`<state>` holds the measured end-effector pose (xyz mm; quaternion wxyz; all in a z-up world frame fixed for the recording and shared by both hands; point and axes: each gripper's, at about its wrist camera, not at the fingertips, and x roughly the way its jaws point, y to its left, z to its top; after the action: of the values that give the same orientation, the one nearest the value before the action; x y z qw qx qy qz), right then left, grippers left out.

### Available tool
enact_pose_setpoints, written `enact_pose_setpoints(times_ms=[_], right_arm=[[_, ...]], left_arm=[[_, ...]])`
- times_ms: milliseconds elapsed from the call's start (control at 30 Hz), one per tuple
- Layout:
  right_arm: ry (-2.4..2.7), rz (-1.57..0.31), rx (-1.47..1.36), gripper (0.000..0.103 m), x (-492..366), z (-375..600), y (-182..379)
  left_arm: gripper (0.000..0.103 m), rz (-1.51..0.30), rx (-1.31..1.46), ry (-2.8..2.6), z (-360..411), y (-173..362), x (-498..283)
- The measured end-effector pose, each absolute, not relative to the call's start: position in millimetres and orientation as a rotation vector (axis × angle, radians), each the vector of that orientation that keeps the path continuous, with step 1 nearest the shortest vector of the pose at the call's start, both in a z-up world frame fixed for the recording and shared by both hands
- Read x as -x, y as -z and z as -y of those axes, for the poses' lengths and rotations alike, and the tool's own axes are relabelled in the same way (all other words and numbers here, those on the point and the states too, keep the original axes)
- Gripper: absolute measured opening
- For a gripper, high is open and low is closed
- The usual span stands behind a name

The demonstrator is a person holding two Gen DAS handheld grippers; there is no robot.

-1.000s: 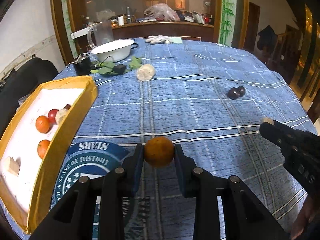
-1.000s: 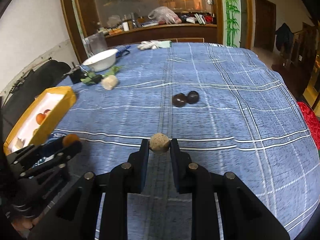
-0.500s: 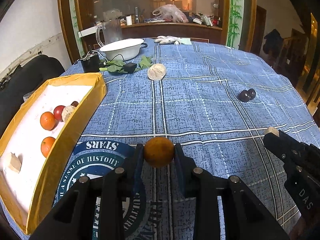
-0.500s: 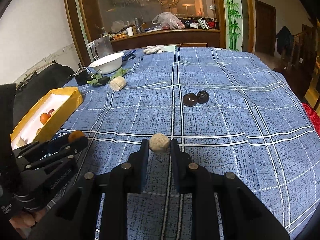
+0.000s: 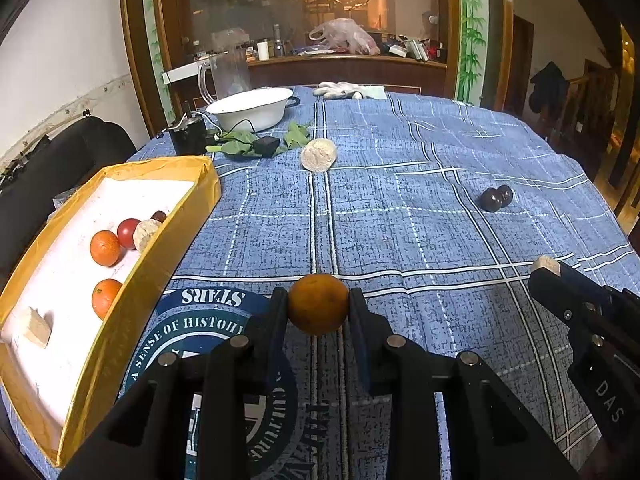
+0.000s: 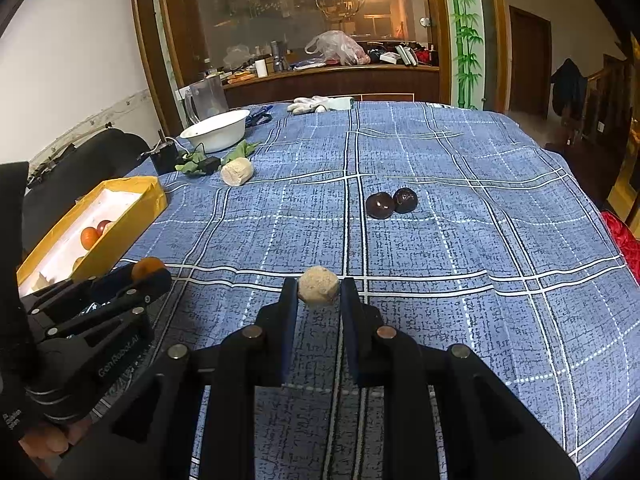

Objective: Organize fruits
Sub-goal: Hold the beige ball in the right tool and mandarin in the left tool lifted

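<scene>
While the left tool [image 5: 318, 309] pinches a round orange fruit [image 5: 318, 309] between its two black fingers, above the round printed emblem [image 5: 200, 328] on the blue plaid tablecloth [image 5: 400, 220], the right tool [image 6: 319, 291] grips a small, rough, beige ball-shaped fruit [image 6: 319, 290] in the same way, held over the white lines of the cloth near the tabletop's front edge. Seen from the right wrist, the left tool appears at the lower left with the orange fruit at its tip, and part of a hand [image 6: 44, 446] shows beneath it. A shallow yellow cardboard box with a white lining [image 5: 132, 304] sits at the left edge of the tabletop; inside it lie two oranges [image 5: 105, 248], a red round fruit [image 5: 129, 233], a pale rough ball [image 5: 146, 234], a small dark fruit [image 5: 159, 216] and a beige block [image 5: 37, 326]. Well apart from the box, two dark purple round fruits [image 6: 391, 203] rest touching each other on the cloth toward the right. Farther back lies a pale beige cylindrical piece [image 5: 318, 154], just beside some green leaves [image 5: 296, 136] and a small black adapter [image 5: 266, 145]. A white enamel basin [image 5: 250, 109] stands behind them, with a clear plastic jug [image 5: 228, 74] next to it and white gloves [image 5: 340, 89] at the far edge.
</scene>
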<state>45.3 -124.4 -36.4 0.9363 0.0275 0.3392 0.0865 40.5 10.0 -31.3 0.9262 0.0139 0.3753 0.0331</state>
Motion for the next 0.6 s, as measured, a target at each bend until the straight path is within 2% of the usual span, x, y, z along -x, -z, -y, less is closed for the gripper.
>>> enact_pose_setpoints(times_ms=[600], right_arm=[[-0.177,-0.677,-0.051,0.023,-42.5,123.5,34.5]], left_arm=[[0.029,-0.773,-0.029,-0.076,-11.6,31.7,-42.2]])
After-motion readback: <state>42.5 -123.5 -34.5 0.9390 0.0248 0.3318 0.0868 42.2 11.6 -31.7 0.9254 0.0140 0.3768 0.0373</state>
